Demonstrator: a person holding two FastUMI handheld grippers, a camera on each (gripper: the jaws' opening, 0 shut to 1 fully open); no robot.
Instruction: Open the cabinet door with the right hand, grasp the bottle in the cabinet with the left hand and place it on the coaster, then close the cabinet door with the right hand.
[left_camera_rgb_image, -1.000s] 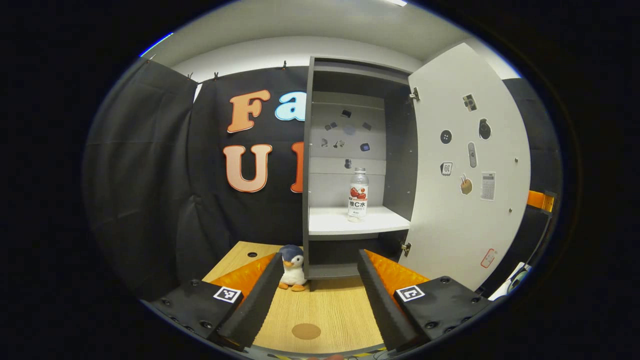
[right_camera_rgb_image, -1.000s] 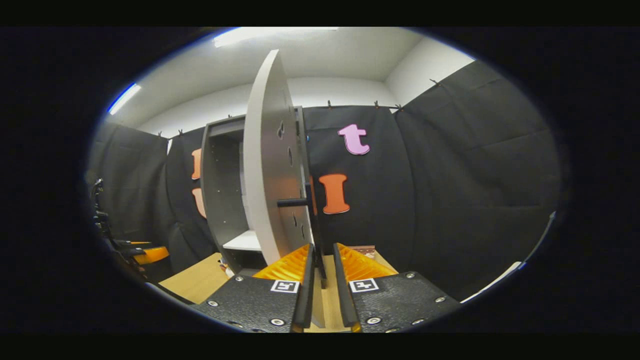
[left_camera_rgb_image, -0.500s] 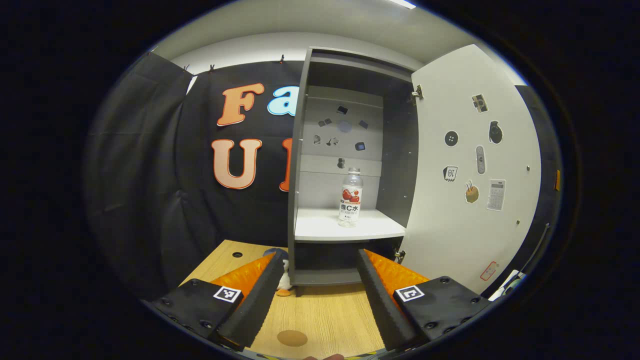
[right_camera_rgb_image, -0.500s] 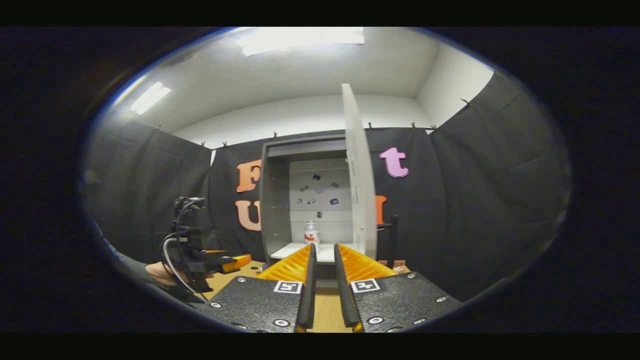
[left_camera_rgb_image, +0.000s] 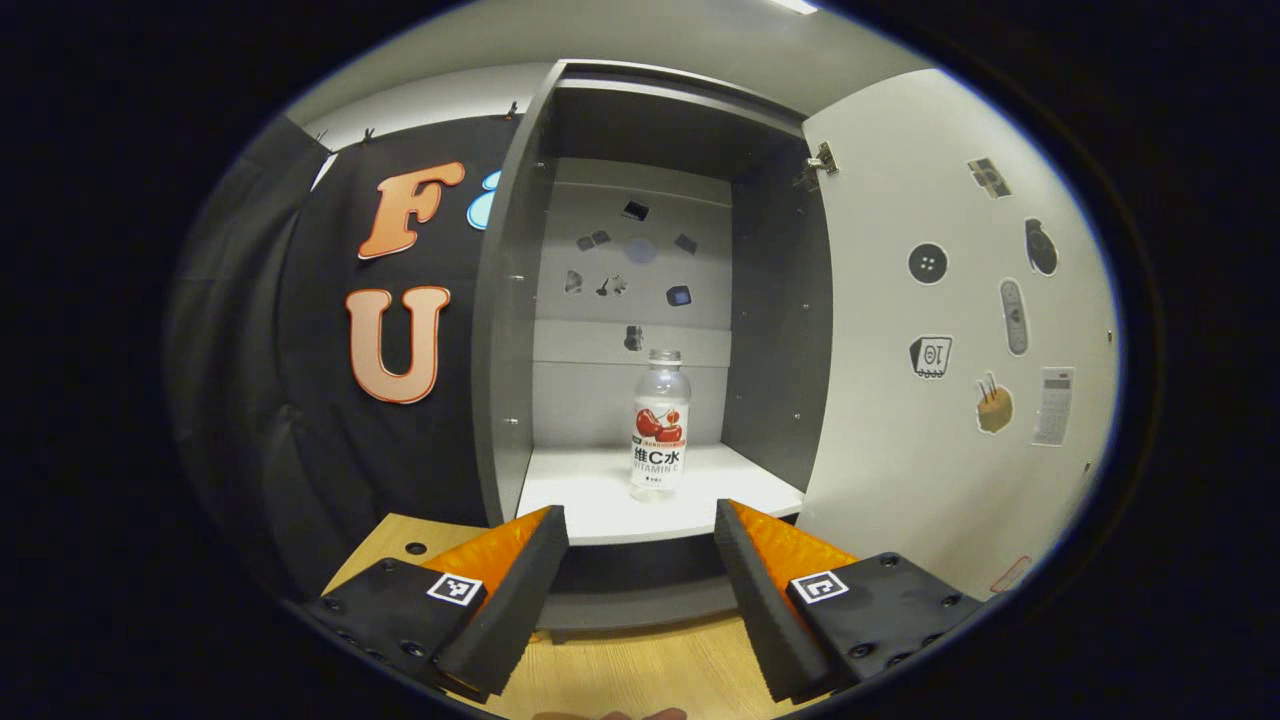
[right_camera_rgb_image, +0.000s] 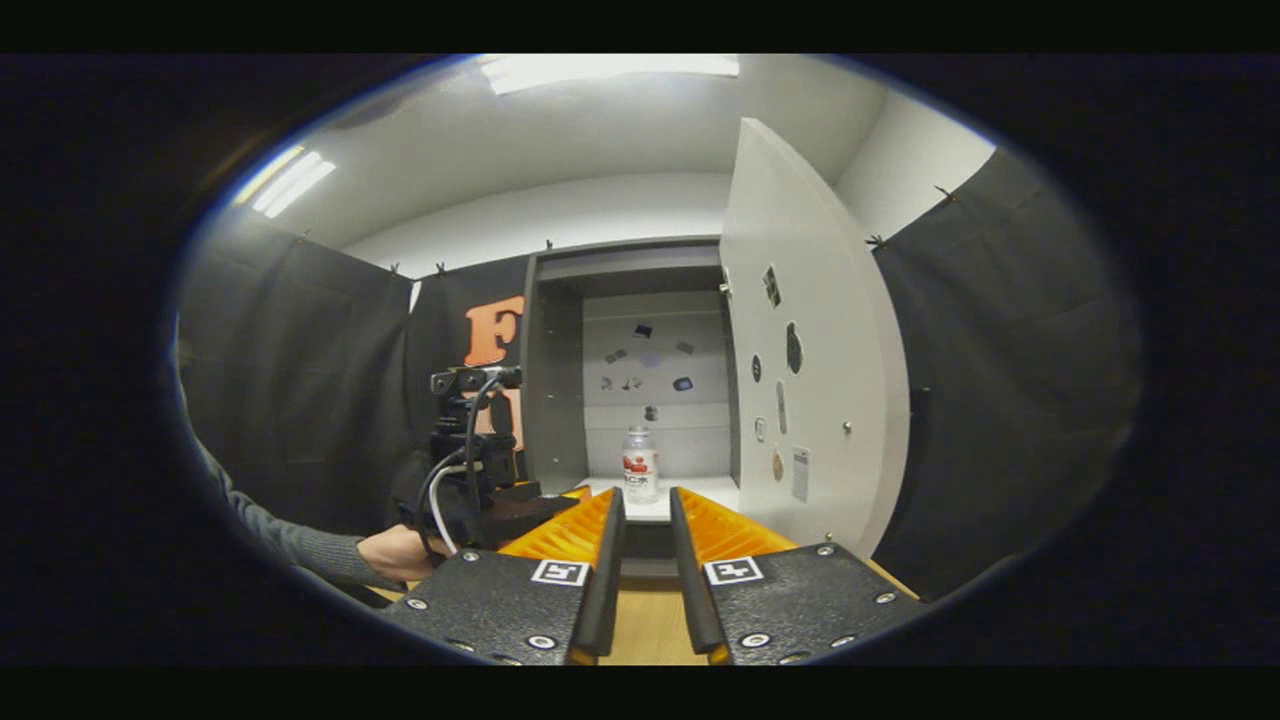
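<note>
Black cloth walls are seen behind a grey cabinet whose door is swung wide. On its white shelf the bottle is stood upright, ahead of the left gripper, whose fingers are held wide apart and empty. The right gripper is held nearly together, gripping nothing. The bottle is best approached level, centred between the fingers and clamped at mid-body.

A recording booth, it seems: black cloth clipped along white walls, one cabinet on a bench.
</note>
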